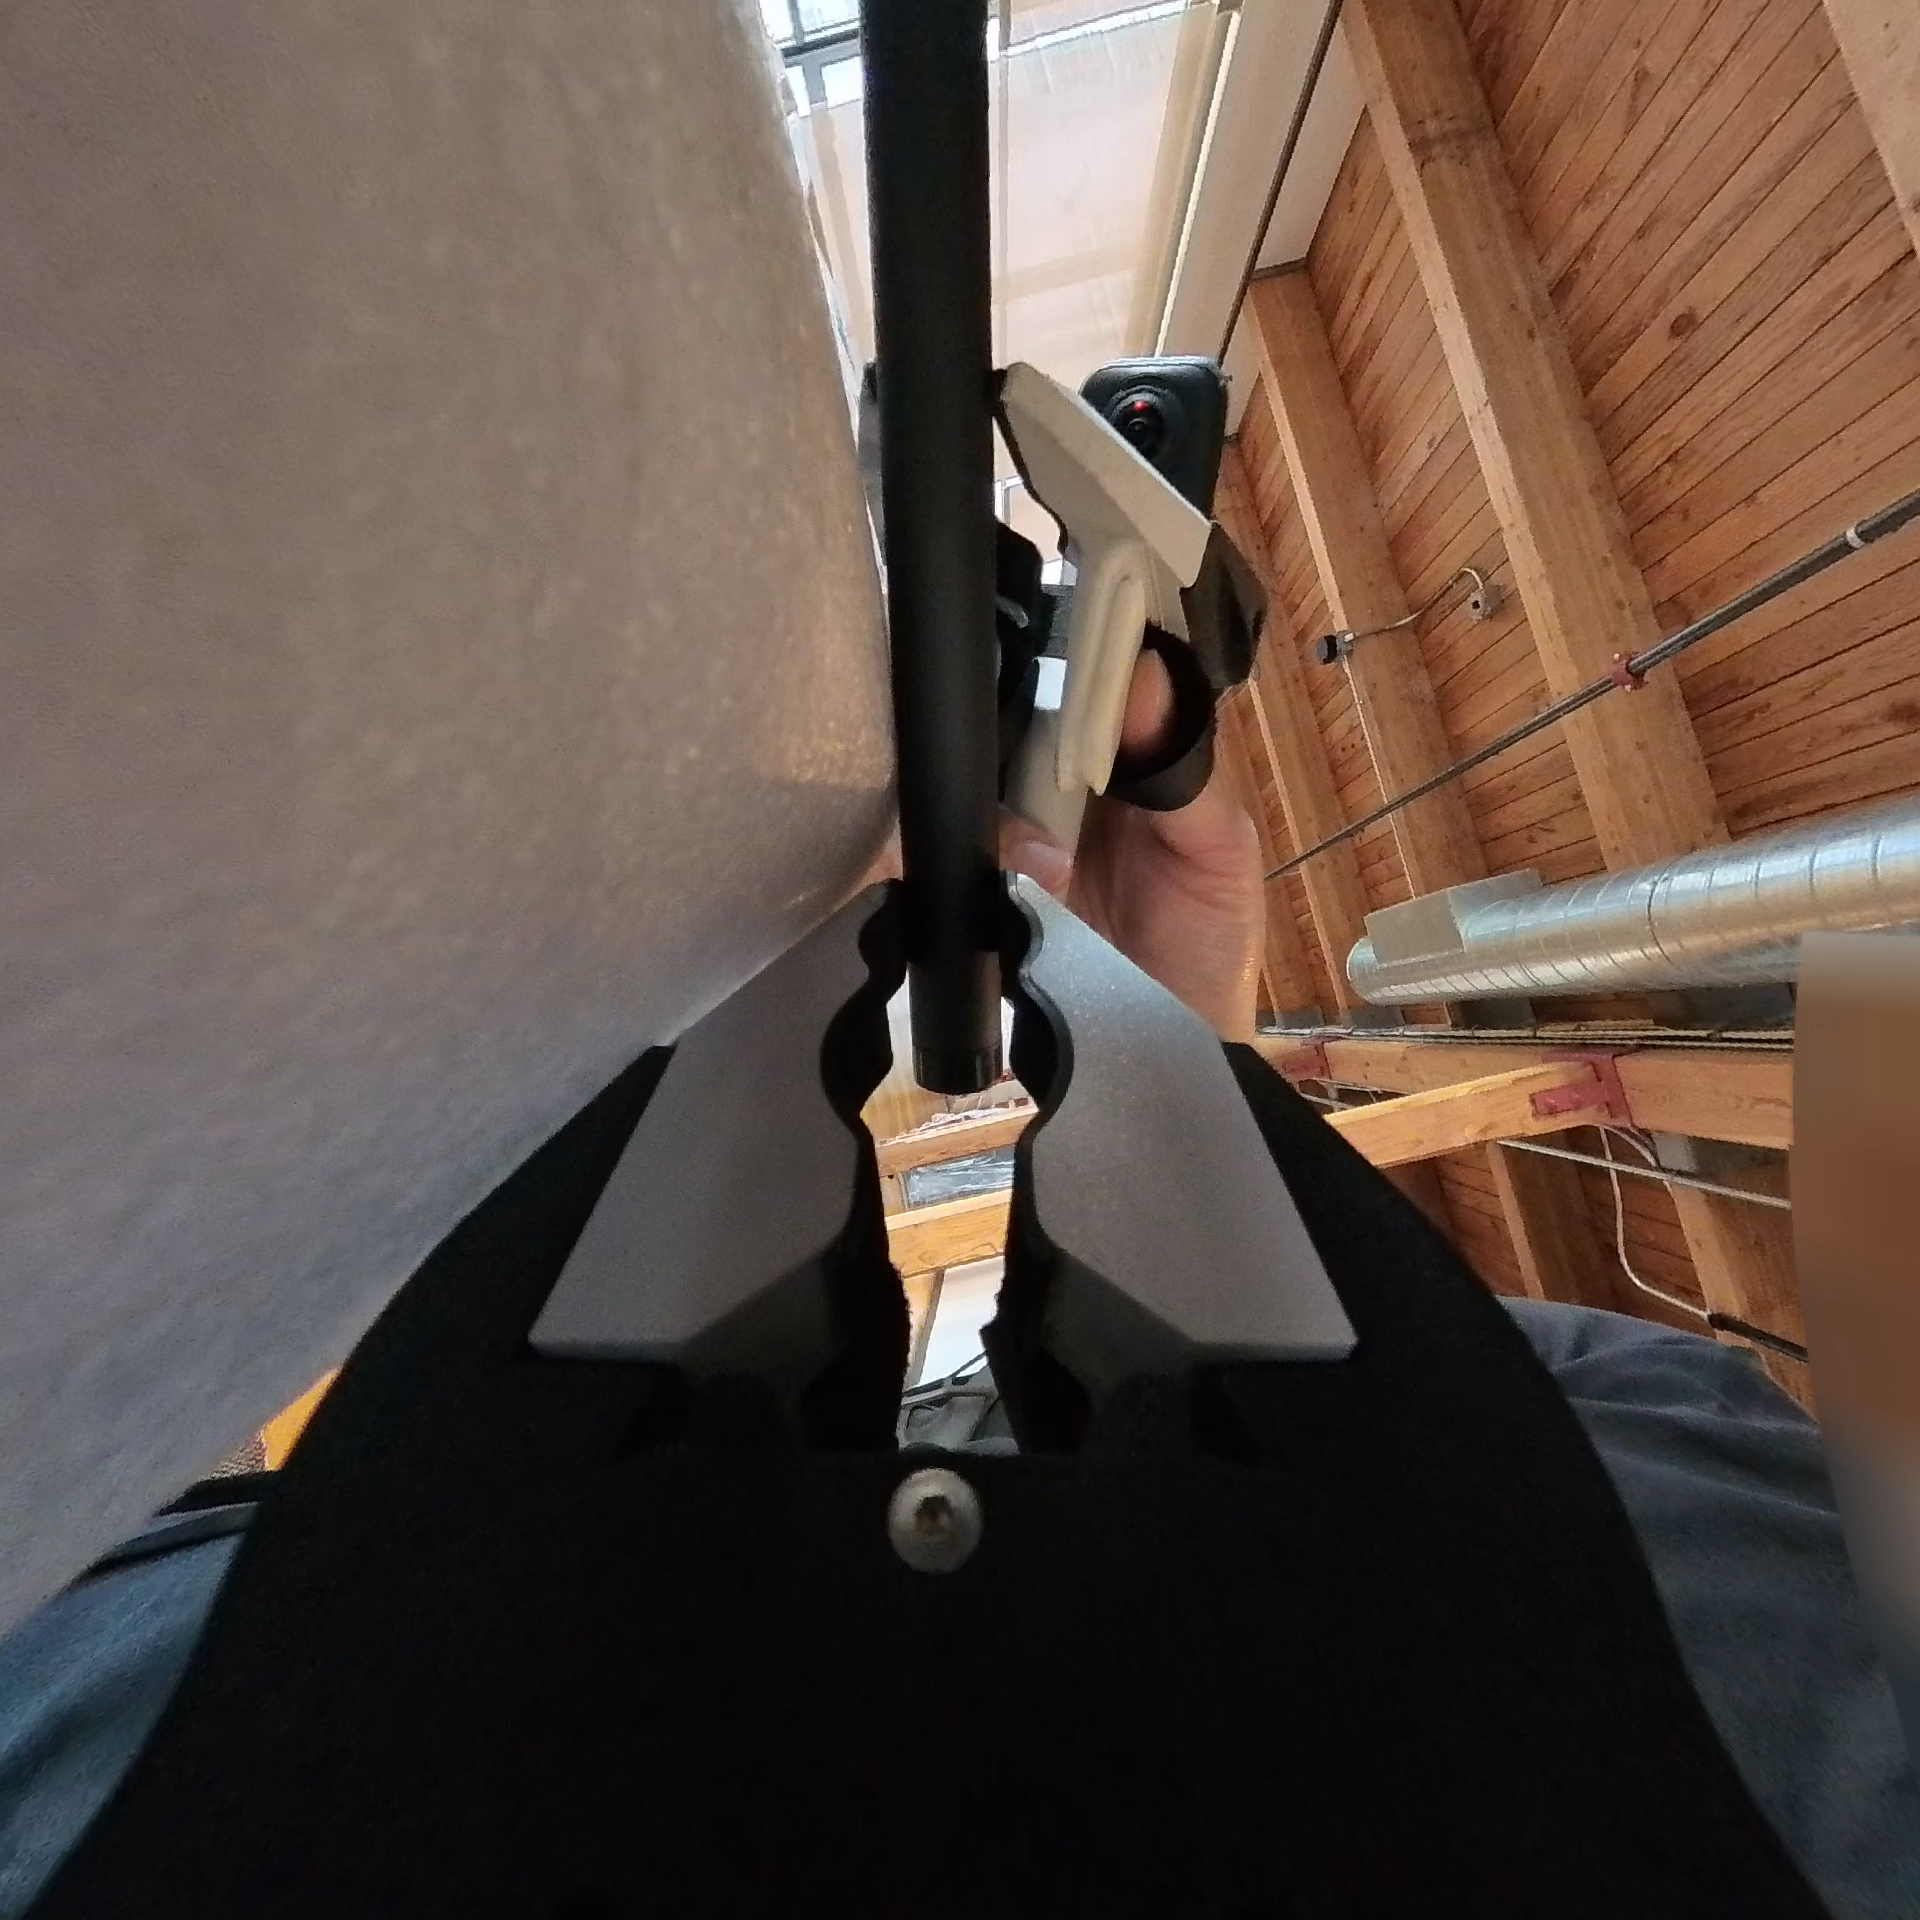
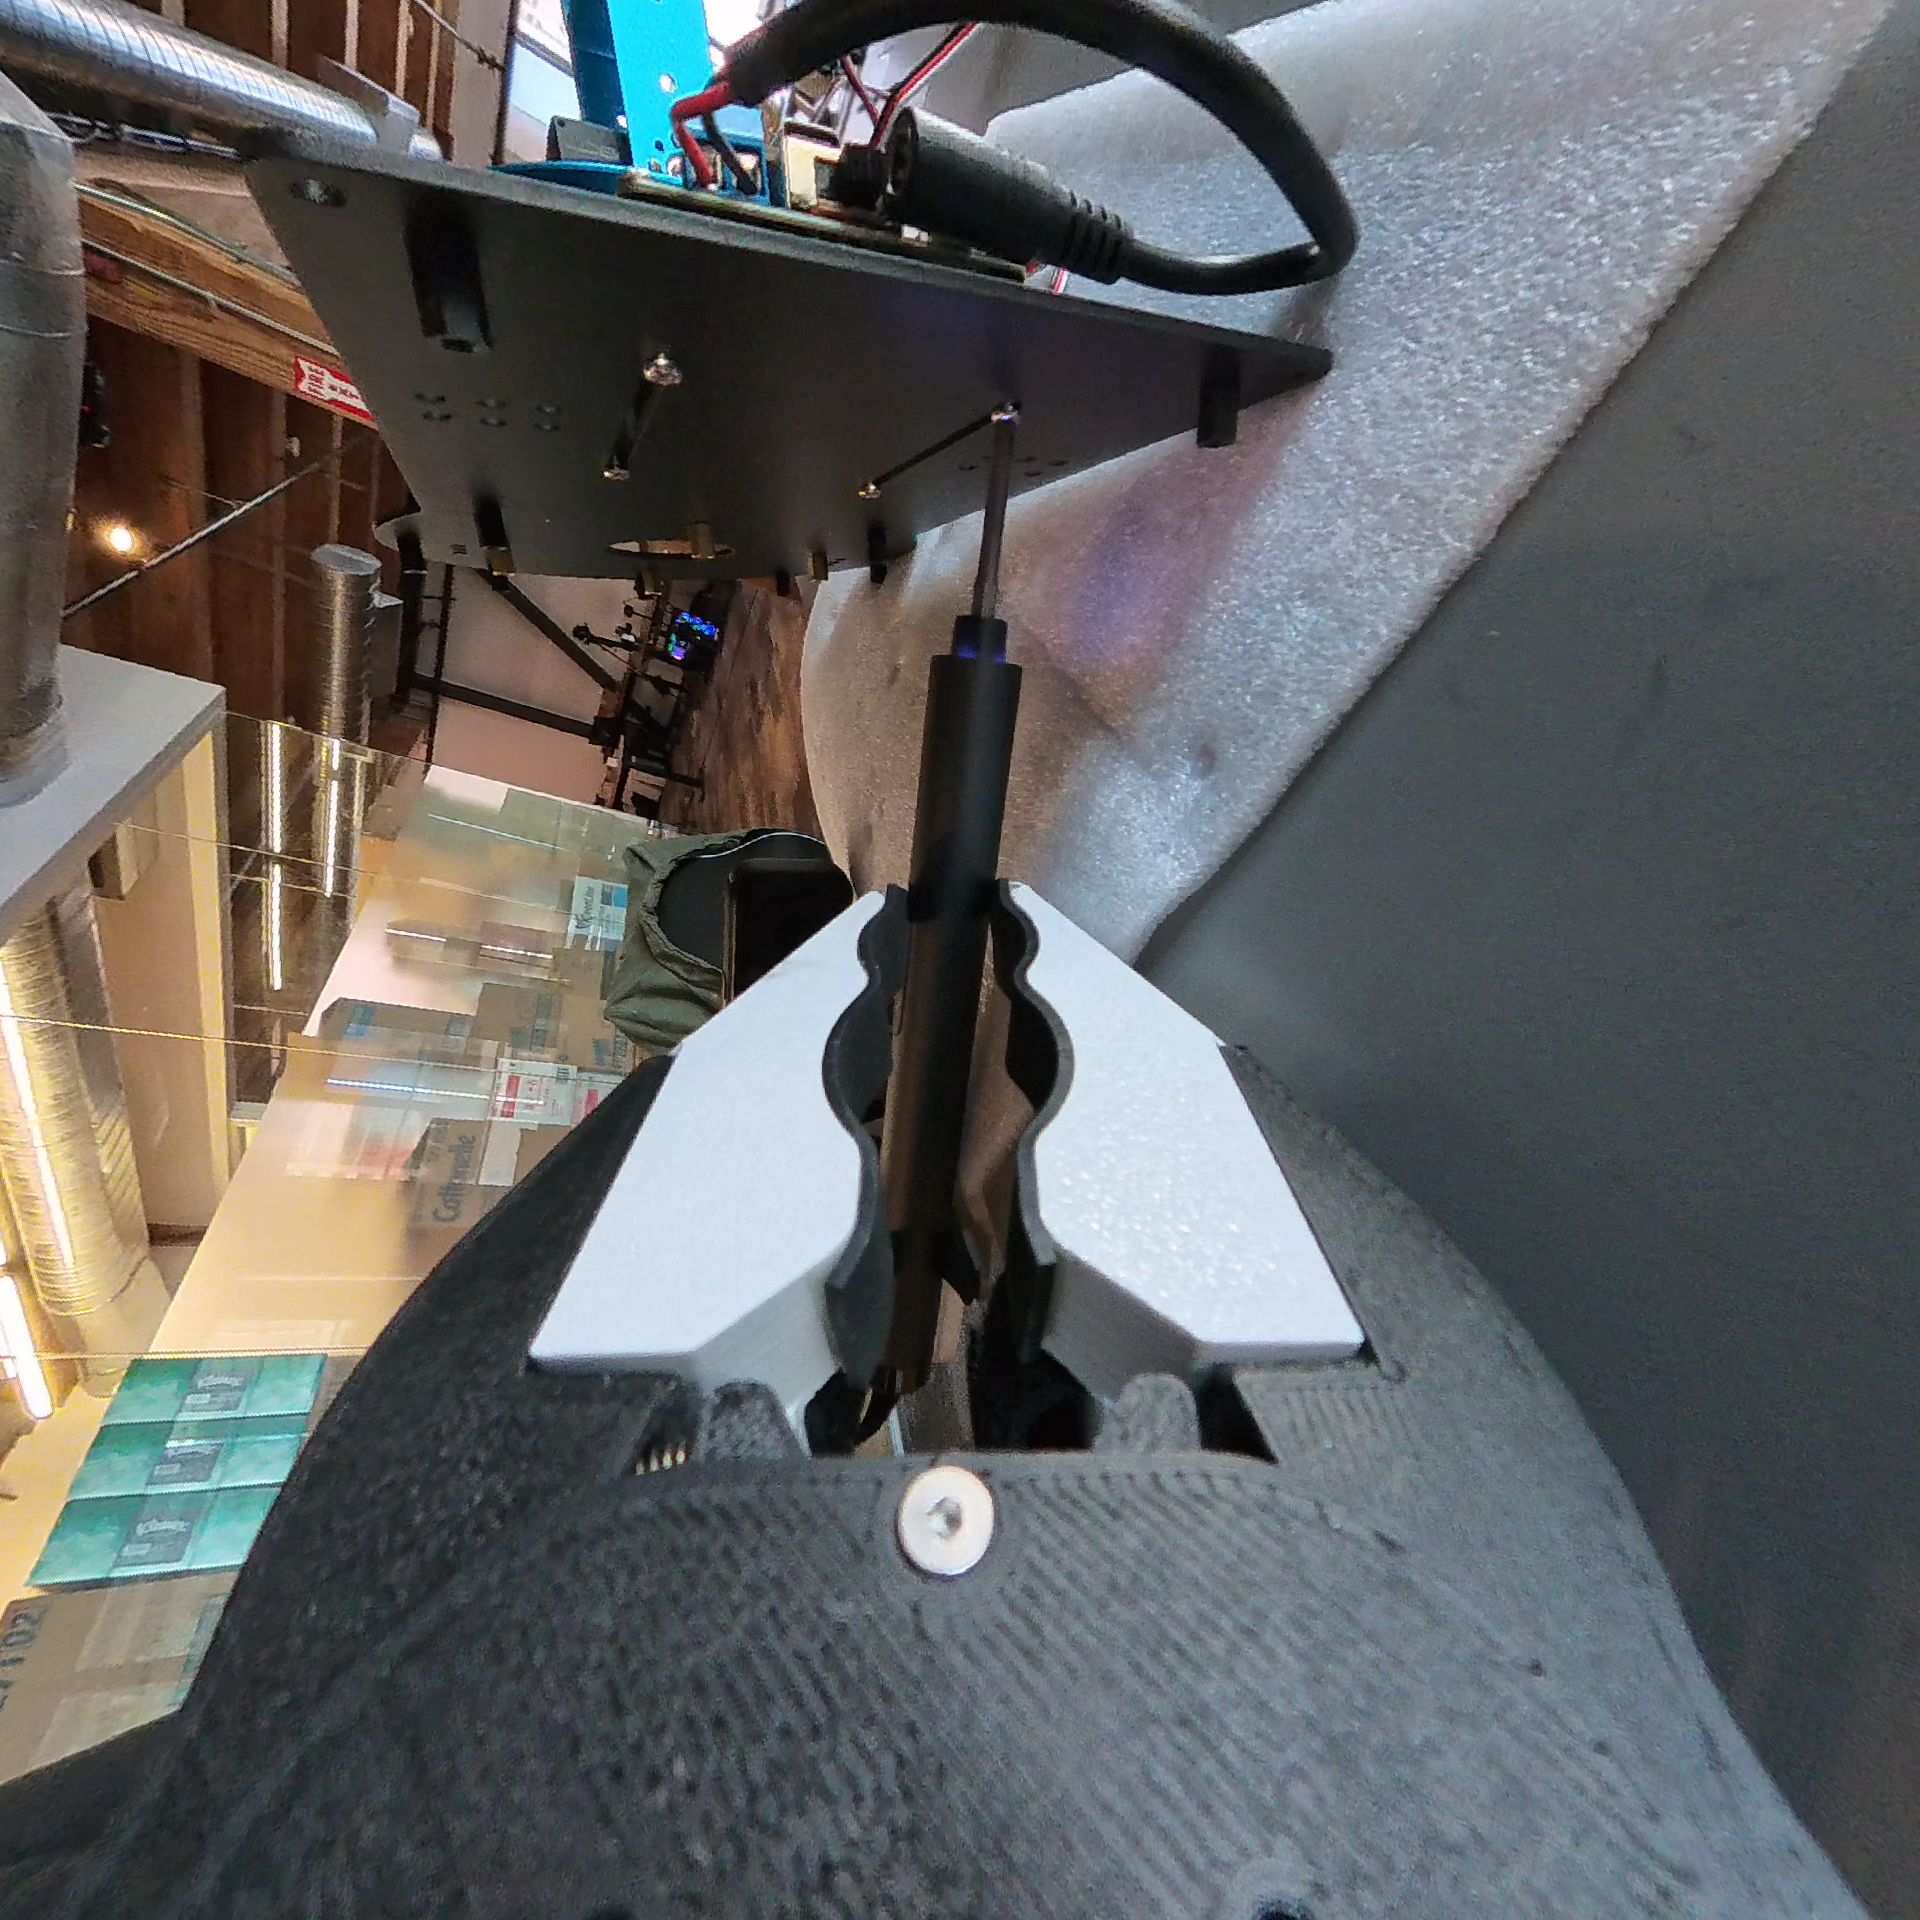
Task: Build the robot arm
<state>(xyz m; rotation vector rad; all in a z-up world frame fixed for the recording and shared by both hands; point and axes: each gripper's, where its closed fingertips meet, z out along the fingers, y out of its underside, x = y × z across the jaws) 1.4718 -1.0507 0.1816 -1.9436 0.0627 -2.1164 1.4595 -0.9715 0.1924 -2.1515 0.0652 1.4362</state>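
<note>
My left gripper (image 1: 940, 914) is shut on the butt end of a slim black electric screwdriver (image 1: 935, 520), beside a grey foam surface (image 1: 416, 623). Farther up the shaft, a white finger (image 1: 1091, 468) of the other gripper presses on it, with a hand (image 1: 1174, 883) holding that gripper. In the right wrist view, my right gripper (image 2: 948, 904) is shut on the same screwdriver (image 2: 951, 790). Its thin bit touches a screw (image 2: 1003, 414) on the underside of a dark metal plate (image 2: 727, 343). The plate carries a blue part (image 2: 644, 83) and a black cable (image 2: 1195, 104).
White foam sheet (image 2: 1403, 312) lies against a dark grey surface (image 2: 1610, 935) right of the plate. A green bag (image 2: 665, 935) and stacked boxes behind glass sit at the left. Wooden ceiling beams and a metal duct (image 1: 1662, 914) show beyond; blue clothing (image 1: 1558, 1455) is close by. Spacing between my two grippers at the tips: around 8 centimetres.
</note>
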